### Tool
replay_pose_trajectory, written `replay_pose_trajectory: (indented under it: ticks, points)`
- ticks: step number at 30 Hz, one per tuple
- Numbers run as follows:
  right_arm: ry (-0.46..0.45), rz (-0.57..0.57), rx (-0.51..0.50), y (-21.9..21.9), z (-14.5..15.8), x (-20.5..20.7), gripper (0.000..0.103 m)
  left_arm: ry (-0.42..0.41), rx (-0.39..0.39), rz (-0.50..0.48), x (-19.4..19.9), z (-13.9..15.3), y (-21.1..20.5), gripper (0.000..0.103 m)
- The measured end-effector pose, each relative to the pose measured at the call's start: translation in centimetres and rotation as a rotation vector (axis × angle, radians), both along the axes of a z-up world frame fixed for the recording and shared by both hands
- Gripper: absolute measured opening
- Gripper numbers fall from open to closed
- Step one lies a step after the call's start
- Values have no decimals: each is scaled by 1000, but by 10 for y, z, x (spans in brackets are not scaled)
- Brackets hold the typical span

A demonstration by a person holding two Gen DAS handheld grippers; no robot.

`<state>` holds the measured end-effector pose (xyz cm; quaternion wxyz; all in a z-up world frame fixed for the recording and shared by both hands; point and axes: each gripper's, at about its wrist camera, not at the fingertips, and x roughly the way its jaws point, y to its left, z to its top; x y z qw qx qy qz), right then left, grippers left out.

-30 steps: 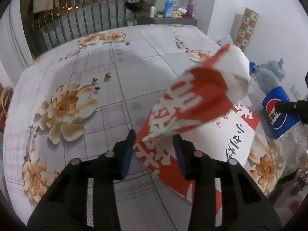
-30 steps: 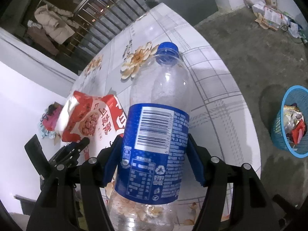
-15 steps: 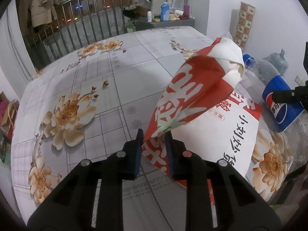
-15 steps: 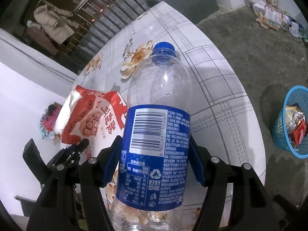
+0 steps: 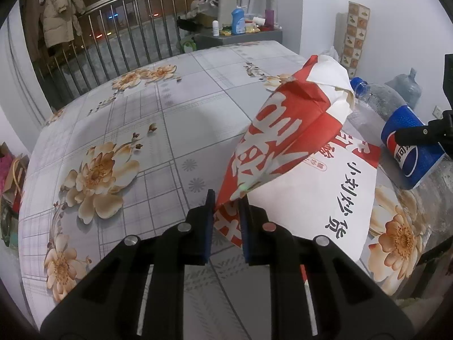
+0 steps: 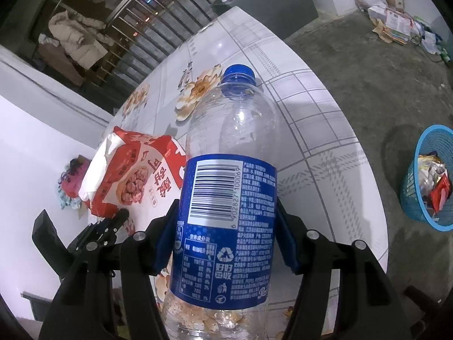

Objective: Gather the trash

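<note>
Near the right edge of the tabletop (image 5: pixel 119 119), two pieces of trash are held.
The left gripper (image 5: pixel 226 198) pinches a corner of the red and white paper bag (image 5: pixel 297 153), its fingers nearly together. Just beside it, the right gripper (image 6: pixel 228 212) squeezes the empty plastic bottle (image 6: pixel 230 198) by its blue label, cap pointing away. A blue basket (image 6: pixel 424 198) of trash stands on the floor.

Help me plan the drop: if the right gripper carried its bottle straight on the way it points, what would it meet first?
Probably nothing close: past the bottle held by the right gripper lies only the floral table. The blue basket sits off right, on the floor.
</note>
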<state>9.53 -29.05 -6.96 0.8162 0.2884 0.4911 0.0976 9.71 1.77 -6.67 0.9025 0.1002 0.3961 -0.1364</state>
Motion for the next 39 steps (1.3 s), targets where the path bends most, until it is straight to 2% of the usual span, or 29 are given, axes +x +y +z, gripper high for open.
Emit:
replay_pose_trajectory:
  ticks: [7,12,16,22,26,30,34,37,39]
  points:
    - [-7,-12,-2,-2,2,-3,60,-9,4,-7,1,1,0,12]
    - [-46,-33,15,-8,12,-8,60,-36,-21,-24,-2,12,0,6]
    - [-107,-85,32,-26,30,-18,60,-71,-98,-73,-1,36,-4,1]
    - [-221,-249,-11,-80,69,-55,60,-35,-284,-201,20,73,-31,0]
    - [-276,-394,-41,-125,85,-88,60,15,-359,-312,40,89,-84,0]
    - [-271,-559,-20,-178,73,-125,60,52,-361,-417,50,89,-157,0]
    - [-231,-667,39,-217,46,-145,60,152,-327,-522,55,66,-246,0]
    - [-188,-733,103,-243,20,-150,60,229,-288,-575,57,37,-314,0]
    - [-163,-777,146,-257,3,-151,60,279,-284,-593,58,23,-344,0]
